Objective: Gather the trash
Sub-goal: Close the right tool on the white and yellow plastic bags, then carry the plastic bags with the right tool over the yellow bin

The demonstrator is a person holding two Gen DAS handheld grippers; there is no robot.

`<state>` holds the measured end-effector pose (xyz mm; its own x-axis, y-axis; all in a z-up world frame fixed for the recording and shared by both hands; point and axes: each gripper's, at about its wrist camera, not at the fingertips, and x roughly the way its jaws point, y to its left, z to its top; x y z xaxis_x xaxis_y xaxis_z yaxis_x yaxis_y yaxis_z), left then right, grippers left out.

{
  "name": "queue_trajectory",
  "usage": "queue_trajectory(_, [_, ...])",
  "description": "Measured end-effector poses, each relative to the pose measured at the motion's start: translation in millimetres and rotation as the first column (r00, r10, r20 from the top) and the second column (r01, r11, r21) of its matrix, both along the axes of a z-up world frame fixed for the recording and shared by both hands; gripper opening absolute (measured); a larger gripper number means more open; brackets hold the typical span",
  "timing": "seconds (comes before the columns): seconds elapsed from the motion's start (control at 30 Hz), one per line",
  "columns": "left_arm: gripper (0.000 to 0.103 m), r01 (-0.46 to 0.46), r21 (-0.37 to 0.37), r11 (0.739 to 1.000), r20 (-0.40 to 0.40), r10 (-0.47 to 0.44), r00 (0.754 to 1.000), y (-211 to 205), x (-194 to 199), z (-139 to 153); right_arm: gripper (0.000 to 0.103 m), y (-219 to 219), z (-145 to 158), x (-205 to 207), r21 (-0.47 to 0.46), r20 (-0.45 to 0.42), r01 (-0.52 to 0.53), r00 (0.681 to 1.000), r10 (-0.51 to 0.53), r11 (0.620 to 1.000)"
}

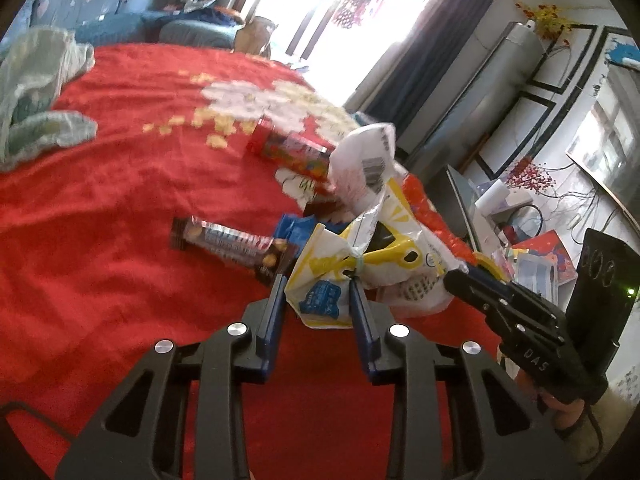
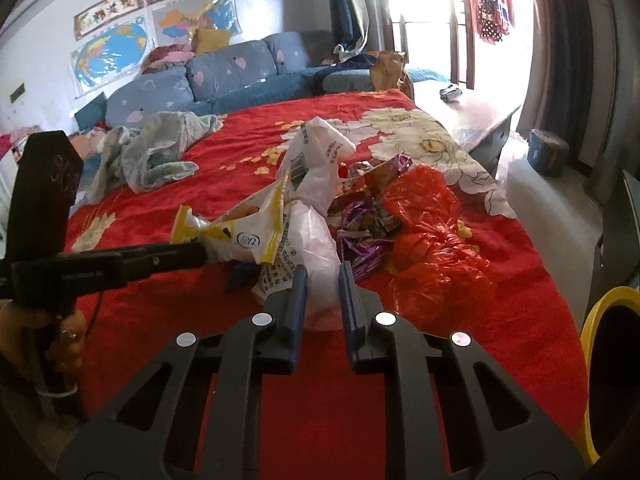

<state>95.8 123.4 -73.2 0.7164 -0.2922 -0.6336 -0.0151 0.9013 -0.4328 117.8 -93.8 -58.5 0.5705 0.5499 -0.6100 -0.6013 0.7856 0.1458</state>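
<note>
Plainly: barcode label point(image 2: 298, 168) on white bag point(image 2: 316, 240); wrapper text unreadable.

Your left gripper point(image 1: 316, 286) pinches the yellow-and-white snack bag point(image 1: 332, 280) between its blue fingers point(image 1: 276, 300) on the red bedspread point(image 1: 120, 208). Just left of the bag lies a brown candy-bar wrapper point(image 1: 228, 242); behind it, a red box point(image 1: 288, 150) and a white plastic bag point(image 1: 364, 156). Your right gripper point(image 1: 460, 276) reaches in from the right.

One red bag point(image 2: 432, 248), two grippers point(image 1: 318, 284) point(image 2: 323, 270).
</note>
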Motion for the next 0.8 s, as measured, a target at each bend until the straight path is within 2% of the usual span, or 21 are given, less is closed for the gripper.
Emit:
queue_trajectory(0.4, [0.028, -0.015, 0.028, 0.999, 0.135, 0.011, 0.991, -3.1, -15.8, 37.4, 0.010, -12.6, 27.2, -11.8, 0.047, 0.102, 0.035, 0.994, -0.039, 0.998])
queue_trajectory(0.57, [0.028, -0.008, 0.020, 1.000, 0.172, 0.004, 0.985, -5.9, -18.9, 51.6, 0.009, -22.7, 37.4, -10.4, 0.072, 0.116, 0.069, 0.990, -0.077, 0.995])
queue_trajectory(0.8, [0.028, 0.015, 0.046, 0.999, 0.189, -0.024, 0.982, -22.7, -20.4, 64.6, 0.009, -40.4, 48.5, -9.5, 0.099, 0.125, 0.109, 0.985, -0.121, 0.989])
